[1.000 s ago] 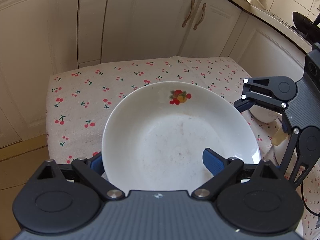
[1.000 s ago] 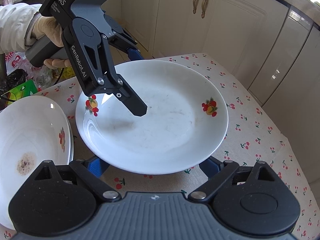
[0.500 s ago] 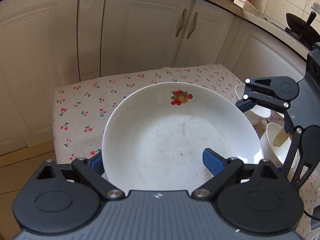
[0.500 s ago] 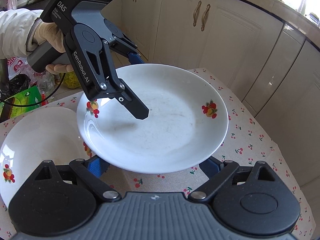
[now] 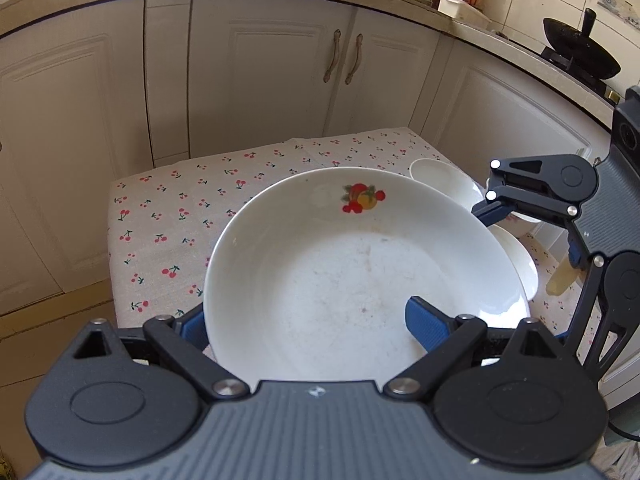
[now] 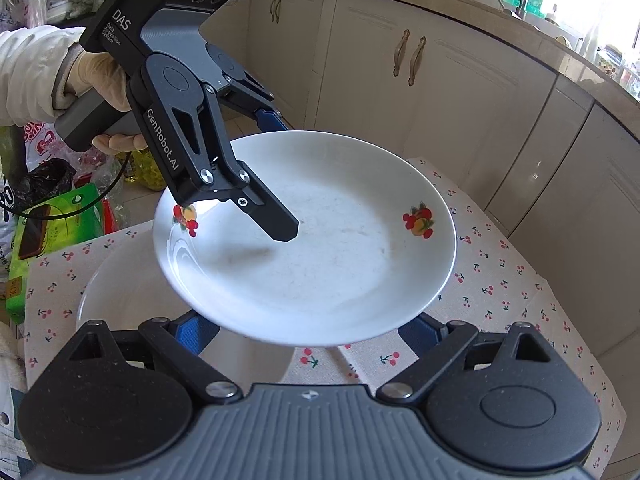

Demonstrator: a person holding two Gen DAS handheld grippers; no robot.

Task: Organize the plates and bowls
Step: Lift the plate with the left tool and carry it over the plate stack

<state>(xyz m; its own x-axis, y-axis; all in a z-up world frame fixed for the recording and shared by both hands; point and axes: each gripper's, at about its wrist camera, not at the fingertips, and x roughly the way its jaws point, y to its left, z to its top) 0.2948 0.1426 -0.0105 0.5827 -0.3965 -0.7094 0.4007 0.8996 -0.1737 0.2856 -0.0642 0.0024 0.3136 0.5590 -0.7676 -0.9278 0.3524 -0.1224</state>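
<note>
A white plate with fruit motifs [image 5: 352, 264] is held in the air above the cherry-print table [image 5: 168, 216]. My left gripper [image 5: 308, 320] is shut on its near rim, one finger above the plate and one under it; it also shows in the right wrist view [image 6: 276, 184]. The plate also shows in the right wrist view [image 6: 332, 248]. My right gripper [image 6: 304, 330] is open, its fingers under and beside the plate's edge; it also shows in the left wrist view [image 5: 492, 208]. A second white plate [image 6: 120, 300] lies on the table below.
White bowls [image 5: 444, 184] sit at the table's right side. Cream cabinets [image 5: 280, 72] stand behind the table. A wok [image 5: 580, 52] sits on the counter. Bags and a green box [image 6: 52, 228] lie on the floor to the left.
Both grippers and the plate have risen well above the table. The left gripper keeps its grip. More of the lower plate and the bowls has come into view.
</note>
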